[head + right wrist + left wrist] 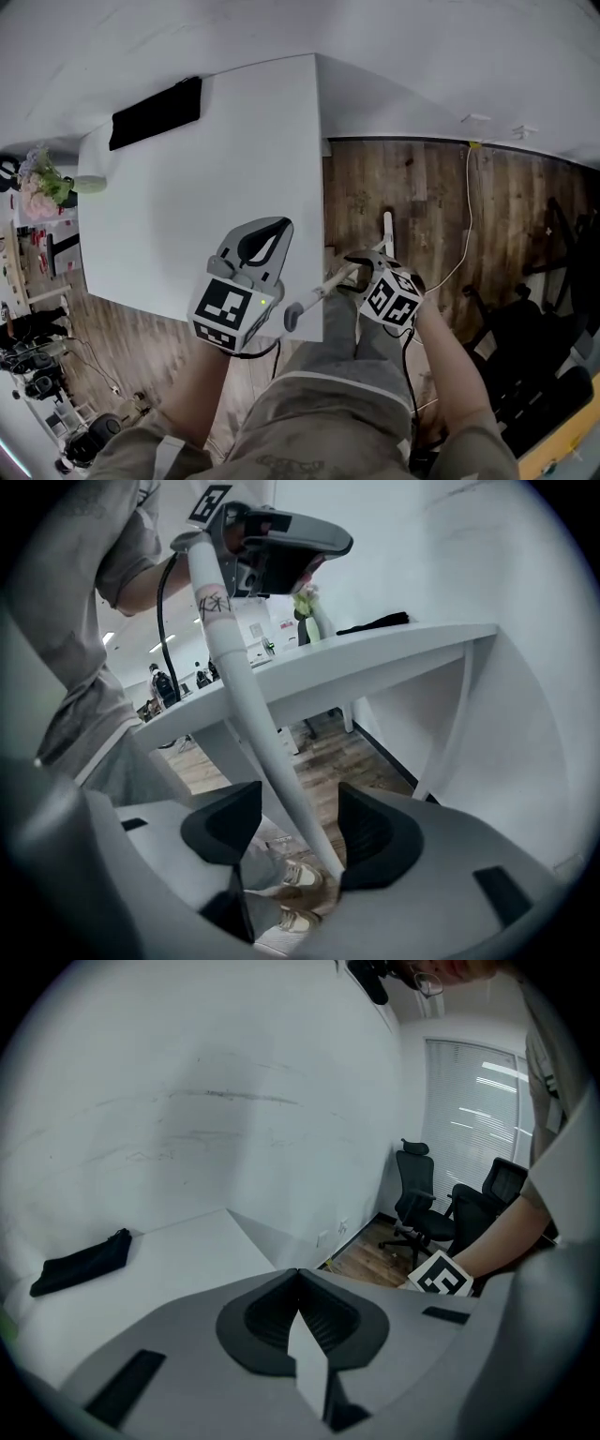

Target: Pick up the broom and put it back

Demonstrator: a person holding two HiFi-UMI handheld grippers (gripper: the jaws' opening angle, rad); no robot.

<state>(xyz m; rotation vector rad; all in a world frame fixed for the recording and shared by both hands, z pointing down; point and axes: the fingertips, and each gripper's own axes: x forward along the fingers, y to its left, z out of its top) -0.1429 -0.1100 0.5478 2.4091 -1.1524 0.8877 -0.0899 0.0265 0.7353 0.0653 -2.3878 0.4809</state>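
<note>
Item: broom handle [323, 289], white, with a grey cap [292, 316] at its upper end.
Location: it is slanting up just off the near corner of the surface [187, 206], with the cap overlapping that edge in the head view. In the right gripper view the handle [248, 705] is rising in front of the surface [375, 658] towards the left tongs.
Right tongs [361, 272]: they are standing beside the near corner of the surface, over the wooden floor [403, 187]. Their own view shows the tongs [300, 822] gaping wider than the handle, which is passing between the jaws. The handle is lying against the pad [370, 832] at that view's right, with a gap showing on the other side.
Left tongs [267, 234]: they are hovering over the near edge of the surface. Their own view shows the tongs [298, 1274] with tips meeting and nothing between them.
Black cloth [155, 112]: it is lying along the far edge of the surface.
Flowers [42, 183]: they are sitting just past the left end of the surface in the head view.
Cable [466, 216]: it is trailing across the floor, well to the right of the surface.
Office chairs [417, 1199]: they are standing on the floor beyond the surface's corner, by the window blinds.
Shoes [300, 883]: they are showing on the floor below the right tongs.
</note>
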